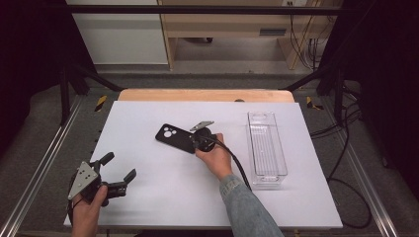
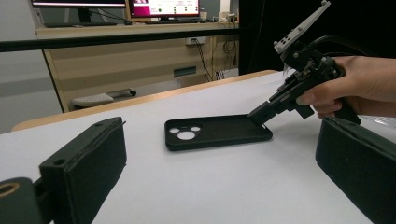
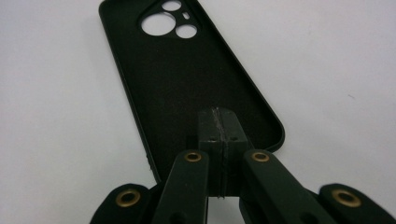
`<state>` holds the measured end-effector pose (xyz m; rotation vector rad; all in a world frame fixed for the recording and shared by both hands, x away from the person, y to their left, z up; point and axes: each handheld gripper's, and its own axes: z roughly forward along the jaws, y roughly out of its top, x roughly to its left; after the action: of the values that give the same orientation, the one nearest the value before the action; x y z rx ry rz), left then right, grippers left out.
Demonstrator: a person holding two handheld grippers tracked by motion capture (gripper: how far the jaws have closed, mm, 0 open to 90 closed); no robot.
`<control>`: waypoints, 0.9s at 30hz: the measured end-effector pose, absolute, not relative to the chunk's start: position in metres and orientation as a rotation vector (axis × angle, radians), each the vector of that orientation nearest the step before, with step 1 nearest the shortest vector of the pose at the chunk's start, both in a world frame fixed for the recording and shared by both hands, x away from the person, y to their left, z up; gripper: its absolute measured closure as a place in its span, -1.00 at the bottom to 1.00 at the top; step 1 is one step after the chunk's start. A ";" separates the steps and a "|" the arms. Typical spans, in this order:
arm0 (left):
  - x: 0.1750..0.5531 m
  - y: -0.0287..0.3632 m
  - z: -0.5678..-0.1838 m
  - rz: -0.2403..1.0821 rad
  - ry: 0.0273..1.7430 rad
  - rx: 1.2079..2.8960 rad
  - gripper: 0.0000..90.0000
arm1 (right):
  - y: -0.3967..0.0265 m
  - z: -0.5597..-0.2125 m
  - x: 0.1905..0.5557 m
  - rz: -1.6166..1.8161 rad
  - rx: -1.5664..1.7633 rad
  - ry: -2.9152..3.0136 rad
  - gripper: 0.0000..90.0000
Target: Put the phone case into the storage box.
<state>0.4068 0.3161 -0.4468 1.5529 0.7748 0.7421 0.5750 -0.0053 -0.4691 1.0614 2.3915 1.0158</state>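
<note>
Grippers first, left to right: left gripper [image 1: 114, 174] sits near the table's [image 1: 148, 207] front-left corner, jaws spread wide, nothing between them, idle. Phone case [image 1: 176, 138] lies flat around the middle of the table, open side up, camera cutouts toward the left edge. Right gripper [image 1: 193, 142] comes down on the case's right end; in the right gripper view its jaws are pressed flat together with no gap, tips resting inside the case's [image 3: 196, 74] shell near the short end wall, so it looks like nothing is pinched — case wall sits outside the tips, not between them. Step in hand reads as picking up or shifting the case: to do it well, I'd reopen slightly, straddle the short end wall, one pad inside and one outside, then close; soft rim may flex, so grip low and centred, lift level. Clear plastic bin [image 1: 267, 148] stands near the table's right edge, long side running front to back, apart from the case; looks empty.
</note>
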 end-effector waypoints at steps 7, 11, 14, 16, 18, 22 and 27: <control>0.407 0.316 -0.447 0.740 0.775 1.553 -0.96 | -0.004 -0.472 0.575 0.961 1.063 2.432 1.00; 0.407 0.316 -0.447 0.741 0.775 1.554 -0.96 | -0.006 -0.471 0.573 0.932 1.038 2.456 1.00; 0.407 0.315 -0.447 0.741 0.774 1.554 -0.96 | -0.007 -0.468 0.568 0.891 1.022 2.490 1.00; 0.407 0.315 -0.447 0.741 0.773 1.555 -0.96 | -0.008 -0.467 0.567 0.880 1.004 2.501 1.00; 0.407 0.316 -0.447 0.742 0.774 1.557 -0.96 | -0.010 -0.466 0.560 0.857 0.984 2.520 1.00; 0.407 0.315 -0.447 0.741 0.774 1.560 -0.96 | -0.014 -0.466 0.550 0.865 0.974 2.527 1.00; 0.407 0.315 -0.447 0.742 0.771 1.564 -0.96 | -0.025 -0.465 0.529 0.853 0.983 2.558 1.00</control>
<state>0.4068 0.3146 -0.4469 1.5639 0.7711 0.7423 0.5287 -0.0249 -0.4651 0.9829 2.5584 0.8530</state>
